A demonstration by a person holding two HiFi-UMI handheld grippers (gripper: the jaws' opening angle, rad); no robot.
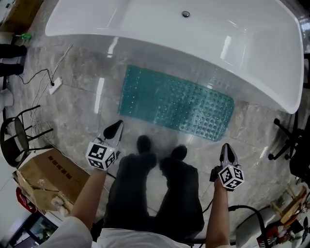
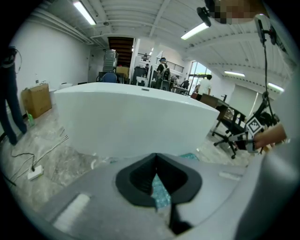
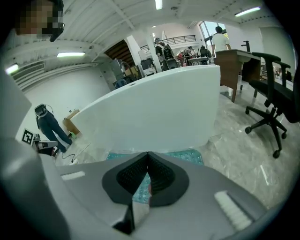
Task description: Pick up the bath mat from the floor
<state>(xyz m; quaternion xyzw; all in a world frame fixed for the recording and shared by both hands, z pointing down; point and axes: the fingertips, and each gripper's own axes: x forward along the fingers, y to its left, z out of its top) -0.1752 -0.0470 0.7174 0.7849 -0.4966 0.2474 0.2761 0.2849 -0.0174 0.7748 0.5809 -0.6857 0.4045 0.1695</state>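
Beside the bathtub [image 1: 193, 29], the teal bath mat [image 1: 177, 105] lies flat on the floor, not yet picked up. We hold the left gripper [image 1: 114, 130] and right gripper [image 1: 227, 152] closed and empty, farther from the tub than the mat.

The floor [image 1: 77, 97] is glossy grey marble with pale veins. A long white bathtub [image 1: 242, 53] stands across the far side. At the left, a white power strip [image 1: 54, 85] lies on the floor with its thin black cable [image 1: 34, 75] trailing away. Nearer on that side are a black wire-frame chair [image 1: 14, 138] and a worn cardboard box [image 1: 46, 174]. On the right, a black office chair [image 3: 274, 101] stands by a wooden desk [image 3: 236, 63]. The walls [image 2: 47, 51] are white, and strip lights [image 2: 85, 12] glow on the white ceiling.
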